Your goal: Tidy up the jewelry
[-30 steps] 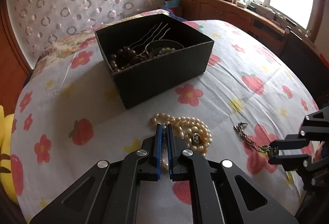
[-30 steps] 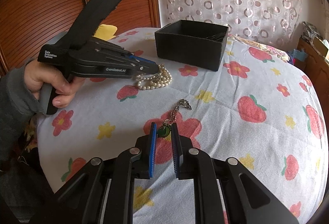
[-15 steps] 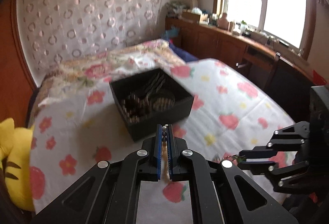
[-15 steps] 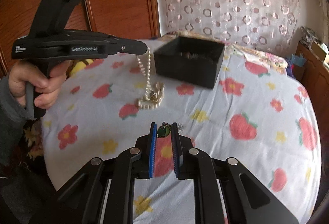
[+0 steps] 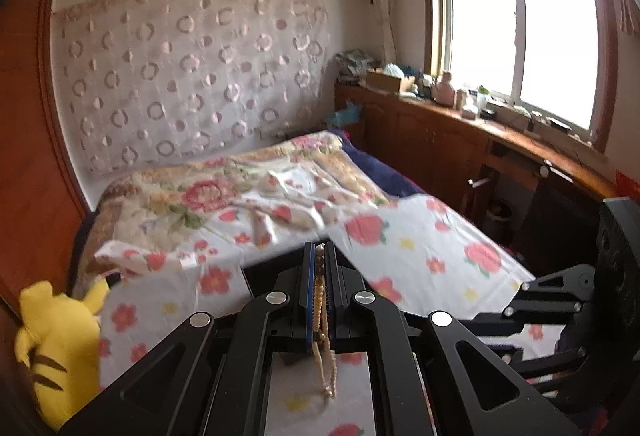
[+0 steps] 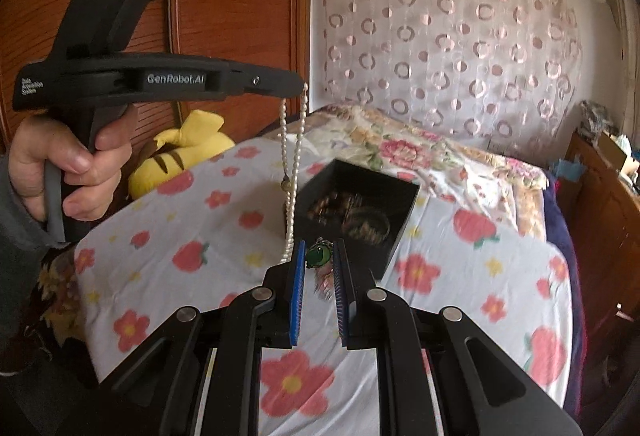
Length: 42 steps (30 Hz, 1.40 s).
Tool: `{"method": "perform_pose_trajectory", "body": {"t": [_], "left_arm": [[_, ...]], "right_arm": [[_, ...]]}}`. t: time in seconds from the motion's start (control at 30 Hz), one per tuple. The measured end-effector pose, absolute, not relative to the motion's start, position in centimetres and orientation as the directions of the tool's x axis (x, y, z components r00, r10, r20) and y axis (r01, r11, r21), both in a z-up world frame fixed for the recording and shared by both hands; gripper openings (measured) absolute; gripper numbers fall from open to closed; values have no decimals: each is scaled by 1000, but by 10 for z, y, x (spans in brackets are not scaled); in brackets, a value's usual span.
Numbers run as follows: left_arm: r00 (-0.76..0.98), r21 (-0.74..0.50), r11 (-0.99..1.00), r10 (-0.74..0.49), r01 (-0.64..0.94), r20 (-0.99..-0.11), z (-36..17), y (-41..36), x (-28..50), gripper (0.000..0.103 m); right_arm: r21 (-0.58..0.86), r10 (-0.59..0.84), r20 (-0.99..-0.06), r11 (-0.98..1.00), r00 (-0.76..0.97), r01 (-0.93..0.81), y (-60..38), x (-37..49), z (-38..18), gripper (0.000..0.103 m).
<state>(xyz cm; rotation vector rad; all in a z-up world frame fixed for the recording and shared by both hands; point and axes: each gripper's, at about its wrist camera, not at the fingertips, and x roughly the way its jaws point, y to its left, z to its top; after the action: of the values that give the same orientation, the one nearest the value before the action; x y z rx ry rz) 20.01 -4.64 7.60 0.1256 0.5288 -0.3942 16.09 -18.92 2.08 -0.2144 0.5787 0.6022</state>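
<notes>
Both claws have risen clear of the bed since the earlier frame, each carrying its item off the sheet. Left claw (image 5: 319,256) is clamped on the pearl necklace (image 6: 294,172); the strand hangs in a long double loop from the tips, its lower end swinging just left of the black box (image 6: 360,212) and level with that box's near wall. Right claw (image 6: 319,260) is clamped on the green pendant (image 6: 318,256), held just in front of the box's near edge; the pendant's chain (image 6: 325,282) trails down between the fingers, blurred.

The box stands on the bed's flowered sheet (image 6: 460,276) and holds dark beads and a bangle, blurred. The hanging pearl strand lies between the right claw and the box's left corner. A yellow plush toy (image 6: 180,152) sits left of the box at the bed's edge. A rumpled floral quilt (image 6: 420,152) lies behind the box. A wooden cabinet (image 5: 460,152) runs along the wall right of the box, under the window (image 5: 520,28).
</notes>
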Motion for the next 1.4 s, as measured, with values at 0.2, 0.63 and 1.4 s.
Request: {"method": "perform_pose_trajectory", "body": {"t": [0.2,0.63,1.4], "left_arm": [[822,26,926,-321,377,-470,113,-47,212,4],[793,-12,951,-263,308,-550,70,-33,259,4],[838,-8,972,-207,235,-506,1,-20,187,88]], "right_arm": [[-60,463,-549,809,696,-585,-179,183,46,16],[0,435,-601,839,671,-544,-176,247,20,16],[72,409,-535,894,740,-442,-203,217,11,44]]}}
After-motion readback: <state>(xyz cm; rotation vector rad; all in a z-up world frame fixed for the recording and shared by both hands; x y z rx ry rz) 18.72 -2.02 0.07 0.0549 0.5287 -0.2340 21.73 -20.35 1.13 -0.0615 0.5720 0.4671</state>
